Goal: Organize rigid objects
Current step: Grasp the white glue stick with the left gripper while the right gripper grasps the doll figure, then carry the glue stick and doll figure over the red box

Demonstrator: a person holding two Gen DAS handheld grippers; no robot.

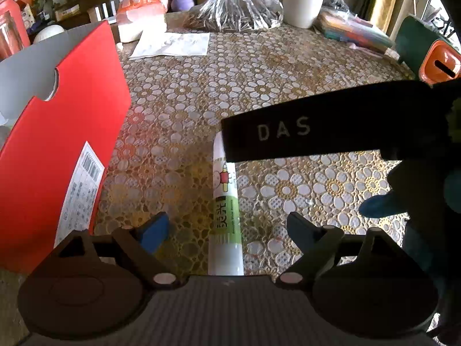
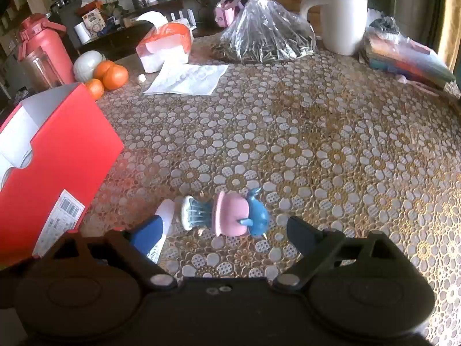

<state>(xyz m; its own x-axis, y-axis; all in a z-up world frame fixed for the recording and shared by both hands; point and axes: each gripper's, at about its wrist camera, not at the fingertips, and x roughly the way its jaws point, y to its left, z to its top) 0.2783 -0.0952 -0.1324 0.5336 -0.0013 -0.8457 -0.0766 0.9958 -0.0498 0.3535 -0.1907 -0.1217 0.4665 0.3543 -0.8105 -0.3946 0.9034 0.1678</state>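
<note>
Left gripper (image 1: 227,230): low over the table (image 1: 288,92), fingers spread wide, gripping nothing; glue stick (image 1: 226,216) lies between them.
Right gripper (image 2: 224,230): low, jaws wide, empty; toy figurine (image 2: 230,214) lies between.
Red box (image 2: 57,161): far left.

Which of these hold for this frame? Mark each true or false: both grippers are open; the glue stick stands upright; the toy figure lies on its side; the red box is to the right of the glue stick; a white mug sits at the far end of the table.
1. Both grippers are open. True: the left gripper and the right gripper each show spread jaws holding nothing.
2. The glue stick stands upright. False: it lies flat on the tablecloth.
3. The toy figure lies on its side. True.
4. The red box is right of the glue stick. False: it is left.
5. A white mug sits at the far end. True.
</note>
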